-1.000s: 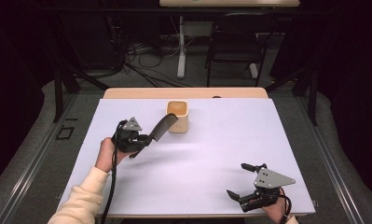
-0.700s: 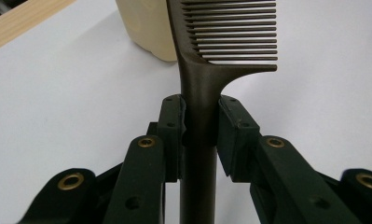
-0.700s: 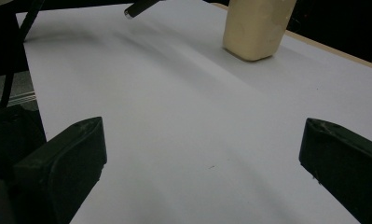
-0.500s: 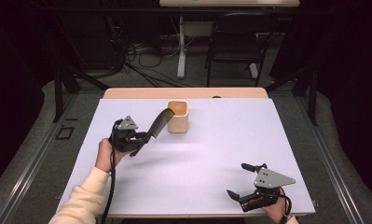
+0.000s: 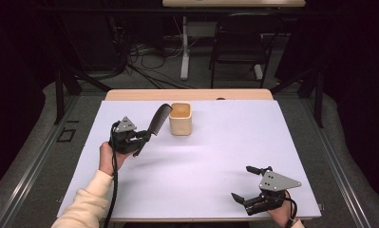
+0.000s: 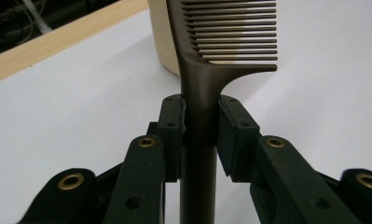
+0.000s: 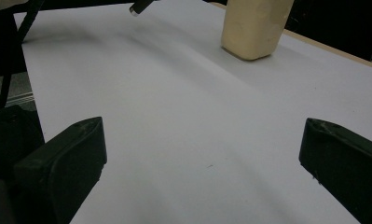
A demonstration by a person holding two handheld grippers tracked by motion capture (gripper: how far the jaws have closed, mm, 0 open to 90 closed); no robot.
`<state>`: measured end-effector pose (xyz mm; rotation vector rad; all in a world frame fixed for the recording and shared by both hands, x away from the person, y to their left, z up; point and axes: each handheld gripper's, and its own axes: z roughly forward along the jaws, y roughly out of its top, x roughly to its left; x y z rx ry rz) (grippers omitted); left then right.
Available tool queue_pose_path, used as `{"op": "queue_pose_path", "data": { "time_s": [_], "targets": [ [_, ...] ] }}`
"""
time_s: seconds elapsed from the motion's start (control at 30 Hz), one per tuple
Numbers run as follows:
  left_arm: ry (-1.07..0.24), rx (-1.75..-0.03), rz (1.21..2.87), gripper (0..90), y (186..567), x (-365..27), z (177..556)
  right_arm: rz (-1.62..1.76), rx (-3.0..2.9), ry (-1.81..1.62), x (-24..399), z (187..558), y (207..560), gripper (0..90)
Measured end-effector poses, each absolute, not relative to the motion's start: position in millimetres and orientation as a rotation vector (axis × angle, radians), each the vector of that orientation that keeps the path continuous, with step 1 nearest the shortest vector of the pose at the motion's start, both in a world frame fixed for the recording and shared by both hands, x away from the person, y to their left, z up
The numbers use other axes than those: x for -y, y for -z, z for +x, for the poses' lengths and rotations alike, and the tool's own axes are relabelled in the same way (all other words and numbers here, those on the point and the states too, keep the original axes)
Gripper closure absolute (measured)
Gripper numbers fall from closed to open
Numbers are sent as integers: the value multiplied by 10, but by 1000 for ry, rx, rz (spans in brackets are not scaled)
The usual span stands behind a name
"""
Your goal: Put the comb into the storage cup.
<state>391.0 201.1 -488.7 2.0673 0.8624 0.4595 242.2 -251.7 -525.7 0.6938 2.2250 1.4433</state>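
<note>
Comb [image 6: 200,93] sits clamped by its handle in my left gripper [image 5: 142,137], raised off the white table [image 5: 215,156] with its toothed end just left of the beige cup [image 5: 181,119]. My right gripper [image 5: 248,183] rests well apart from the cup, near the table's front edge, jaws spread wide and empty.

no legible text or labels anywhere
</note>
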Motion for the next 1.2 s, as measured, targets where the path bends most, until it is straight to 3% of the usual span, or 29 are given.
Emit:
{"op": "queue_pose_path", "data": {
  "time_s": [1.2],
  "targets": [
    [-505,-892,1962,722,4815,-1926,4154,699,-2225,-1442,2516,2421,5256,1]
  ]
}}
